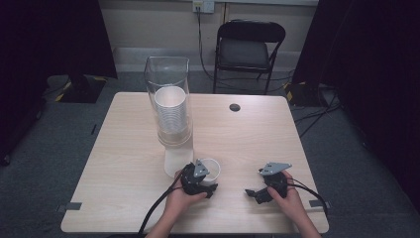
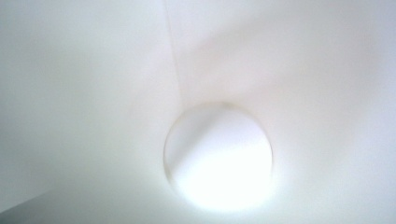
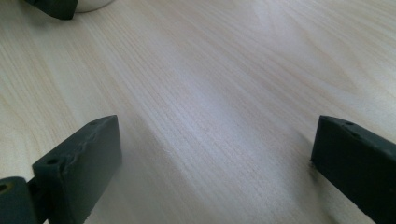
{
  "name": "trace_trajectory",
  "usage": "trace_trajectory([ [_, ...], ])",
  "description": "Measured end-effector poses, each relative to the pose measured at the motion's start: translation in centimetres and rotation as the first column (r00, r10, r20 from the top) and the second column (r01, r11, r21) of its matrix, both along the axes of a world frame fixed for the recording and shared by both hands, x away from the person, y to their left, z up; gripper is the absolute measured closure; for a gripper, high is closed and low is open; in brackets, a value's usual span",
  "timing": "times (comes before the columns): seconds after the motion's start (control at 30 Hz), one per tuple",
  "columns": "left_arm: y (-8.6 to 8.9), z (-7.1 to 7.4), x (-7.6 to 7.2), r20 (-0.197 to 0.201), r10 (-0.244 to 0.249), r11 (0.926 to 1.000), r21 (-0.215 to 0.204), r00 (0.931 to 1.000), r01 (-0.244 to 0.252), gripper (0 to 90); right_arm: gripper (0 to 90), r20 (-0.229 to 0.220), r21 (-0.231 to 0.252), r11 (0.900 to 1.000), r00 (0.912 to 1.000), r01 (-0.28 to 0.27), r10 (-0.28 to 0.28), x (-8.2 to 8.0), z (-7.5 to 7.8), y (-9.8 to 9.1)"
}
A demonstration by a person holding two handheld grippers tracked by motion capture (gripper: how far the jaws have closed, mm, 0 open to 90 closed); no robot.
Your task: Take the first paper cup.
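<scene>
Table (image 1: pixel 129 148): pale wood-grain top, smooth, satin sheen. Cup (image 1: pixel 212 167) looks like white matt paper, side seam visible inside (image 2: pixel 173 56); cup stack (image 1: pixel 171 111) same paper, sitting in a clear glossy plastic dispenser (image 1: pixel 167 69). Right gripper (image 3: pixel 212 163) jaws are matt black plastic, slightly rough at the edges.

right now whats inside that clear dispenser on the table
A stack of white paper cups sits inside the clear dispenser, rims up, open top cup uppermost. Its upper part is empty. The lowest cup pokes out below; how many cups are nested cannot be counted.
</scene>
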State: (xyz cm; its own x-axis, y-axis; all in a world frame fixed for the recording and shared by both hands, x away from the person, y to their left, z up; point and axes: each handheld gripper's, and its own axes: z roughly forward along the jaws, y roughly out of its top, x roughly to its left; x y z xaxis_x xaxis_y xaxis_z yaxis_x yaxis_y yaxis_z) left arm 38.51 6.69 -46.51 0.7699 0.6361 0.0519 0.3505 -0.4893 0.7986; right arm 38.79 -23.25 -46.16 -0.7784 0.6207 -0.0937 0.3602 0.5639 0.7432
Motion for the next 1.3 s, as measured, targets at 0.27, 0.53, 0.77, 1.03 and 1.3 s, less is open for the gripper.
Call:
trace_trajectory([
  [0.27,0.6,0.2,-0.3,-0.02,0.006,0.9999,0.01,0.9998,-0.006,22.0,1.1,-0.001,0.0,1.0,1.0,-0.001,0.001,0.0,0.0,0.0],
  [0.53,3.3,0.9,-1.5,-0.021,0.023,0.9997,0.002,0.9995,-0.023,23.3,1.1,0.0,0.0,1.0,1.0,0.0,0.0,0.0,0.0,0.0],
  [0.77,4.9,0.9,-2.4,-0.029,-0.012,0.9999,0.007,0.9995,0.012,44.1,1.1,-0.001,0.001,1.0,1.0,-0.001,0.001,0.0,0.0,0.0],
  [1.03,3.3,0.5,-1.4,-0.037,0.021,0.9989,-0.042,0.9991,-0.022,47.7,1.1,-0.001,0.001,1.0,1.0,-0.001,0.001,0.0,0.0,0.0],
  [1.3,1.3,0.3,0.2,-0.05,0.028,0.997,-0.07,0.9983,-0.032,48.8,1.1,-0.002,0.001,1.0,1.0,-0.001,0.001,0.0,0.0,0.0],
])
